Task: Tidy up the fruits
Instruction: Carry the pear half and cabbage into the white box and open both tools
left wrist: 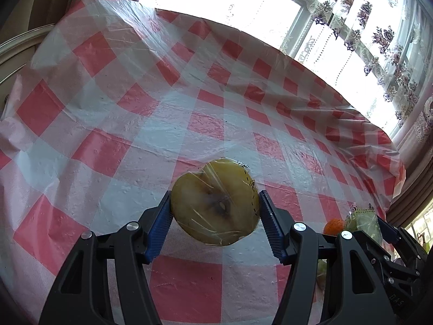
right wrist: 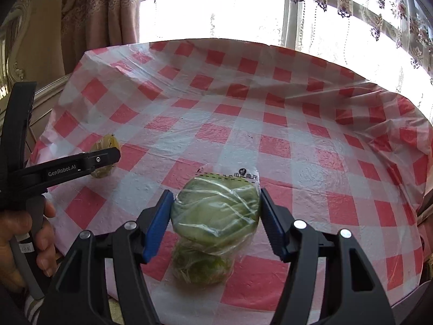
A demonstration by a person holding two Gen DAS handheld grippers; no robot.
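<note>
My left gripper [left wrist: 215, 211] is shut on a yellow apple half wrapped in clear film [left wrist: 215, 203], cut face towards the camera, held above the checked tablecloth [left wrist: 135, 108]. My right gripper [right wrist: 216, 211] is shut on a green fruit wrapped in clear film [right wrist: 216, 208]. Below it a second wrapped green fruit [right wrist: 201, 266] lies on the cloth. In the right wrist view the left gripper [right wrist: 102, 159] shows side-on at the left with the yellow apple half [right wrist: 104, 142] in it. In the left wrist view the right gripper [left wrist: 389, 230] shows at the right edge with the green fruit [left wrist: 362, 220].
An orange fruit [left wrist: 334, 226] lies on the cloth near the right gripper in the left wrist view. The red-and-white tablecloth [right wrist: 270, 135] covers a round table with its edges dropping off at the far side. Curtains and a bright window [right wrist: 216, 13] stand behind.
</note>
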